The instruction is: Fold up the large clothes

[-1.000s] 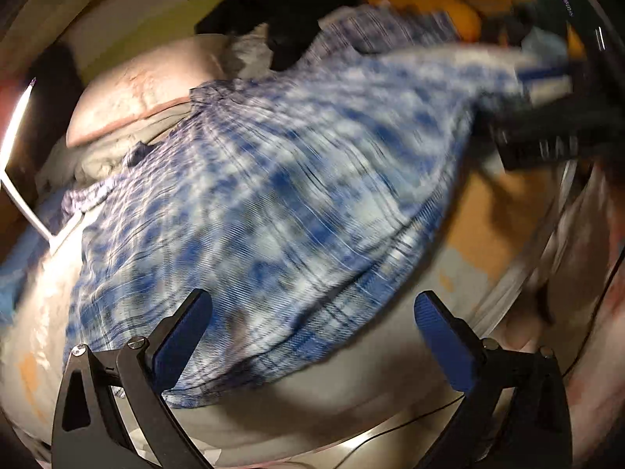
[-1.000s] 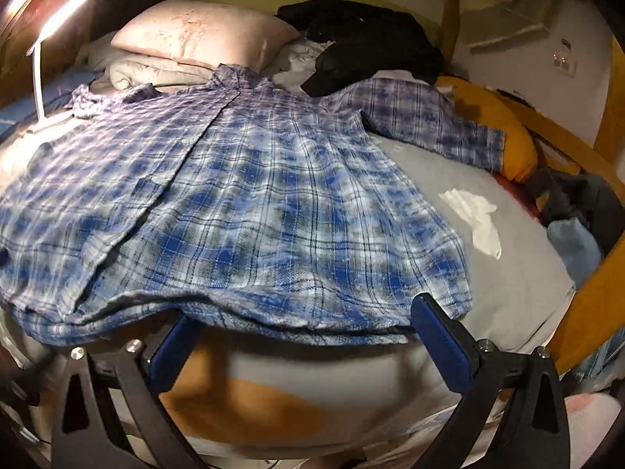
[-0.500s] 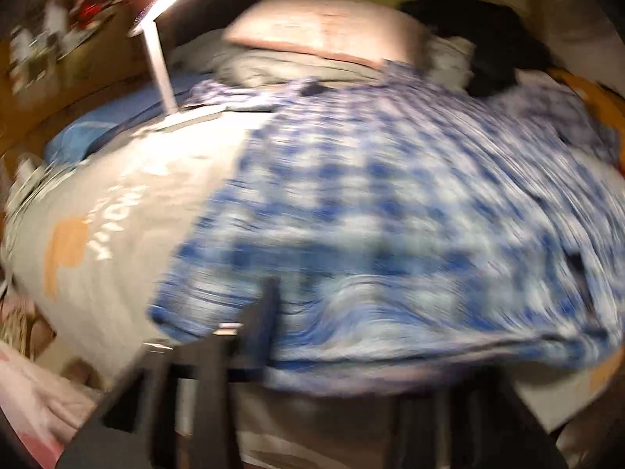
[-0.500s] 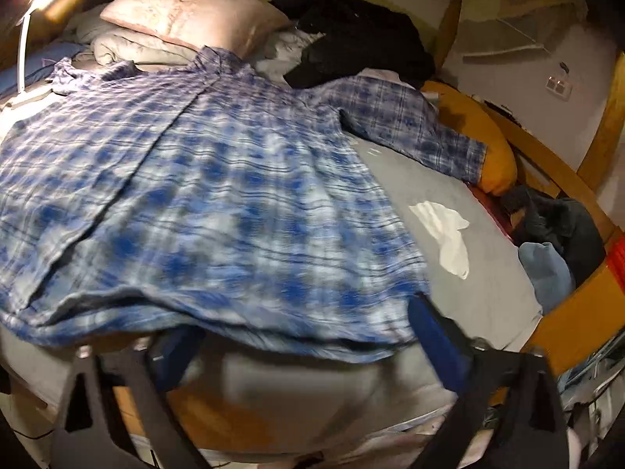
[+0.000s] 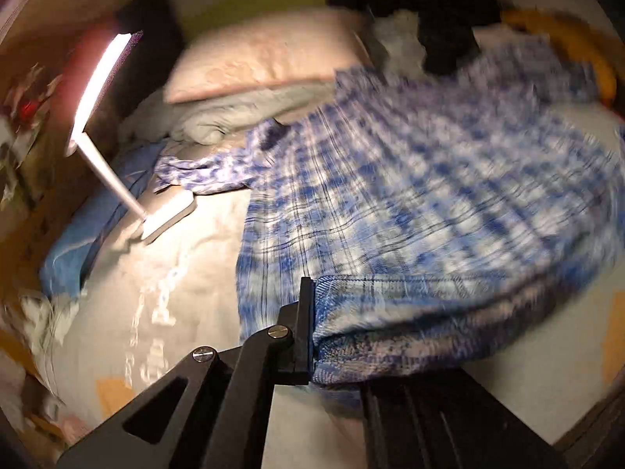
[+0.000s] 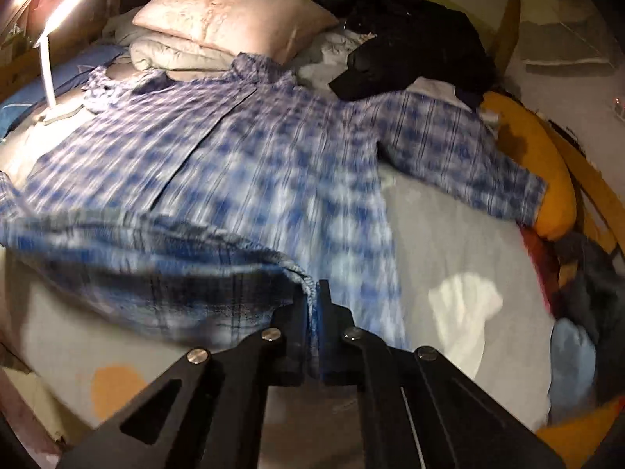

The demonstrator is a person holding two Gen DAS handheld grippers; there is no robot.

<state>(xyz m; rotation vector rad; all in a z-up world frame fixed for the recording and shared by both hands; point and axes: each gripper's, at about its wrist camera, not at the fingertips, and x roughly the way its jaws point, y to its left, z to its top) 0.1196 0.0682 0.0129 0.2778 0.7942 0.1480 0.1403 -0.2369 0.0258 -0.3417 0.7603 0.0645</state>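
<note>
Your left gripper (image 5: 312, 332) has its jaws closed down tight on the bottom hem of the blue plaid shirt (image 5: 410, 195), with the cloth bunched against the one pad you can see; the other finger is buried under the fabric. Your right gripper (image 6: 312, 336) is likewise pinched on the hem, a thin fold of plaid caught between the two blue pads. Both pairs of jaws have just been closing. The shirt lies spread across the grey bedsheet (image 6: 449, 234), collar up by the pink pillow (image 6: 234, 11), one sleeve reaching toward the orange cushion (image 6: 547, 172). White lettering on the sheet is too blurred to read.
</note>
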